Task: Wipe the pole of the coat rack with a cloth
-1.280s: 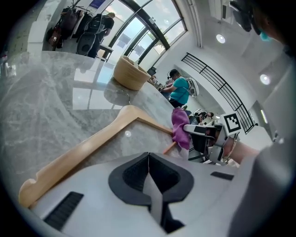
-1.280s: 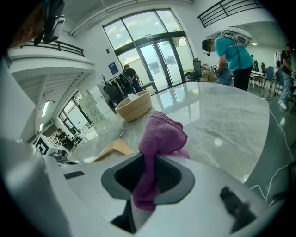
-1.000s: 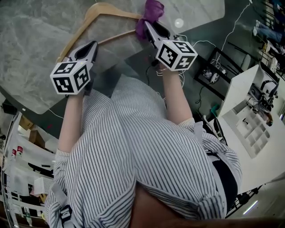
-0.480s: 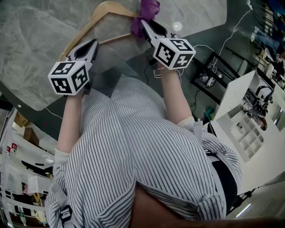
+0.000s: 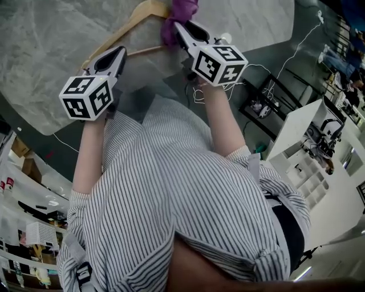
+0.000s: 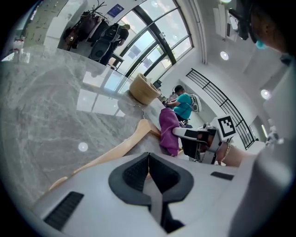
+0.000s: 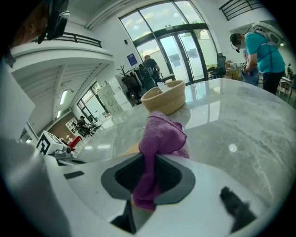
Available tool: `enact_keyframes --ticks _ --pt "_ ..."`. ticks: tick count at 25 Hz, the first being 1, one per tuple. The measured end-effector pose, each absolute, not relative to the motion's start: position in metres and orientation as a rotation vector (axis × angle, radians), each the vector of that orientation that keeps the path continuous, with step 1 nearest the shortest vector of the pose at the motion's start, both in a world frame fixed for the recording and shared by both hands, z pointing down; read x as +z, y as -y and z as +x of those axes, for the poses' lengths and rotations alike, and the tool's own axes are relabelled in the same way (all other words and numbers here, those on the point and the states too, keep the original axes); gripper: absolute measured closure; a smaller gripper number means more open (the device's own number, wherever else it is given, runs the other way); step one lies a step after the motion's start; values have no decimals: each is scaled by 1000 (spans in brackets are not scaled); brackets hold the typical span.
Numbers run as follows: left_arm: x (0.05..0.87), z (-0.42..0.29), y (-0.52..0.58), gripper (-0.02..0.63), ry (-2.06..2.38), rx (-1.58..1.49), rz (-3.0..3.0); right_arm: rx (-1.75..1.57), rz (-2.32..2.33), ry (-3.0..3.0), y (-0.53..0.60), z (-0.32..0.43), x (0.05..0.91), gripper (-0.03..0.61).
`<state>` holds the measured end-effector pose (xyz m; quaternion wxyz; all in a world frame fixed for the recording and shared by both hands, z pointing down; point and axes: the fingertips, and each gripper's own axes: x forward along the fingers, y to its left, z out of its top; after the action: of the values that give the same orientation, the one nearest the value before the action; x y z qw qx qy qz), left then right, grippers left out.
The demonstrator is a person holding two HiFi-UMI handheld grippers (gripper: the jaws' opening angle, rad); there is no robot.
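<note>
A wooden hanger (image 5: 138, 13) lies on the grey marble table (image 5: 45, 51). My left gripper (image 5: 116, 54) is shut on the hanger's near arm; a sliver of wood shows between its pads (image 6: 148, 172). In the left gripper view the hanger (image 6: 115, 150) runs away to the right. My right gripper (image 5: 179, 28) is shut on a purple cloth (image 5: 174, 16), which is pressed against the hanger close to its top. In the right gripper view the cloth (image 7: 162, 136) bunches above the right gripper (image 7: 147, 178). No coat rack pole is in view.
A woven basket (image 7: 164, 97) stands on the table beyond the cloth. White shelving (image 5: 308, 165) and cables (image 5: 256, 57) are on the floor to the right. People stand in the background of both gripper views.
My right gripper has slid the purple cloth leftward along the hanger toward its top. The left gripper has kept its hold on the hanger's arm.
</note>
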<state>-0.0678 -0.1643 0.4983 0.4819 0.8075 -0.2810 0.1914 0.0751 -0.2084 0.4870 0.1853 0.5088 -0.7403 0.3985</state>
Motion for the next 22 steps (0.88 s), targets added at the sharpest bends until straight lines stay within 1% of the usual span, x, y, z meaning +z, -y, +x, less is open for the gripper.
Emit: enact_keyframes --ticks 13,22 --pt "493 -93 172 601 759 409 1938 1087 1319 2151 234 38 481 503" --pt "489 -99 175 601 786 359 1922 1078 1263 2168 242 22 484 503"
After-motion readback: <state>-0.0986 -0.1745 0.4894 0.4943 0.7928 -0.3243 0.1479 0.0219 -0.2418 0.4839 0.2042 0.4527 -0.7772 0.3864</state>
